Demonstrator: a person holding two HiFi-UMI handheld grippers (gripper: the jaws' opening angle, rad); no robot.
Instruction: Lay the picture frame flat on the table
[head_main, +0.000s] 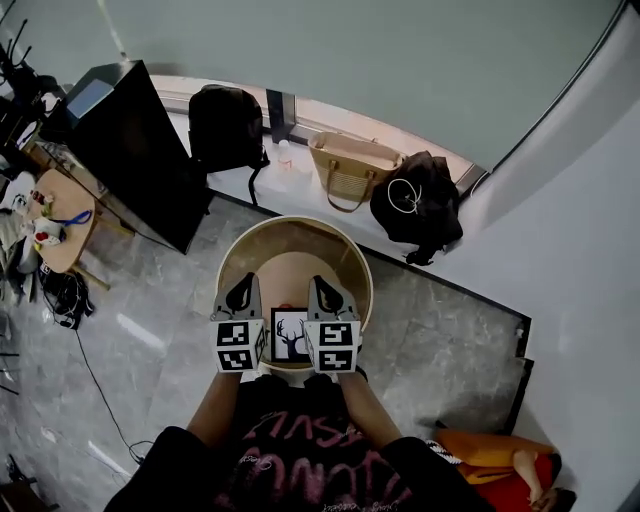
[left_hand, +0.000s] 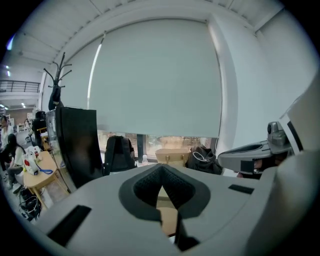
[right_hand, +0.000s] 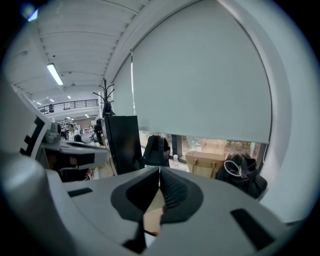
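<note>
Between left gripper and right gripper, picture frame sits at the round table's near rim, tabletop ahead; both level, jaws pinched together, empty.

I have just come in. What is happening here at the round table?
A person holds a gripper in each hand above a round wooden table. The left gripper and the right gripper both have their jaws together, with nothing between them. The picture frame, which shows a deer, sits near the table's near edge, between the two grippers. Neither gripper holds it. From above I cannot tell whether it stands or already lies flat.
</note>
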